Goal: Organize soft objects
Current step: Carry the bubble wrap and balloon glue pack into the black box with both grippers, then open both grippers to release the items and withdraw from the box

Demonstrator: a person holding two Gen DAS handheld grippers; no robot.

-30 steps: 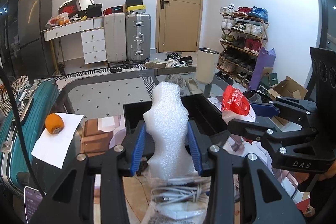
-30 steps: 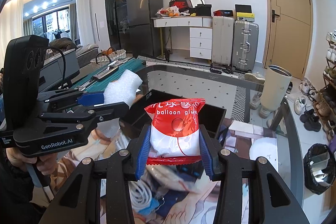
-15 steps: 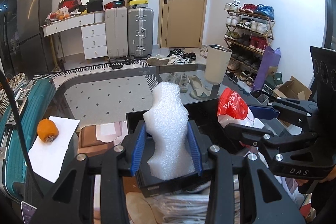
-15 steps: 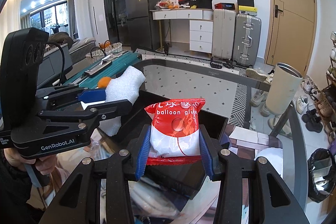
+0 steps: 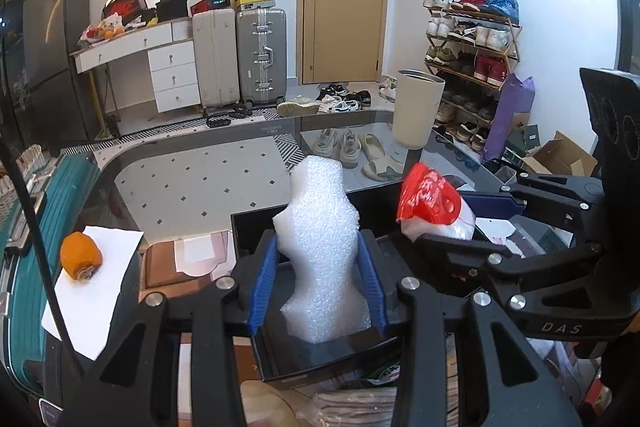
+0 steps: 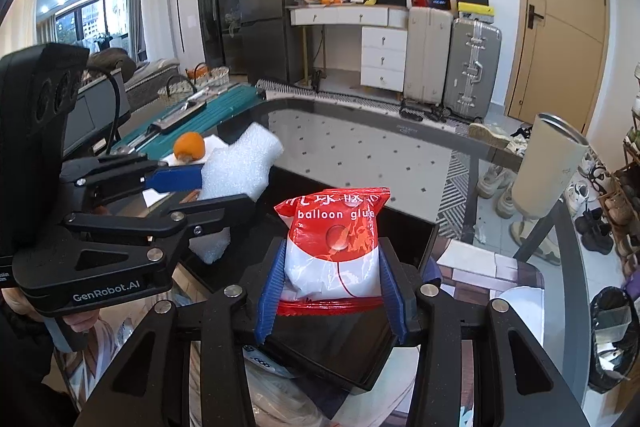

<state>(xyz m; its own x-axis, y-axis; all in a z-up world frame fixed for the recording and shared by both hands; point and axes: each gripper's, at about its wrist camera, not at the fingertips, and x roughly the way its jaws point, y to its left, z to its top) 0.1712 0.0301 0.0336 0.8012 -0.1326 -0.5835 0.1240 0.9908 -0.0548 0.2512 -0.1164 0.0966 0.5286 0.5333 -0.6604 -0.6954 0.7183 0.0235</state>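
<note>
The white foam piece (image 5: 324,251) stands upright between the blue pads (image 5: 264,283) of the left gripper (image 5: 318,287), which are pressed against its narrow waist — a firm grip, with the foam's lumpy top rising well above the fingertips. Its lower end hangs over the open black box (image 5: 304,359) that lies directly beneath and ahead of the gripper on the glass table (image 5: 192,183).

To the right of that gripper, the right gripper (image 6: 330,291) is clamped on the red-and-white bag (image 6: 334,247) printed "balloon glue"; its blue pads squeeze the bag's white lower part from both sides, and the red top edge stands clear above them. Seen from the right wrist, the bag also hangs above the black box (image 6: 356,355), with the box's far wall just behind it. The two grippers sit side by side, near each other but apart — the left gripper (image 6: 224,195) and its foam (image 6: 240,163) show at the left of the right wrist's view, and the bag (image 5: 430,203) shows at the right of the left wrist's view.

Left of the left gripper, an orange (image 5: 80,257) lies on a sheet of white paper (image 5: 92,291), with a teal suitcase (image 5: 24,247) beyond it at the table's edge. Ahead and to the right stands a cream cylinder bin (image 5: 418,115) on the floor past the table. Below the right gripper, loose plastic bags (image 6: 280,403) lie on the tabletop.
</note>
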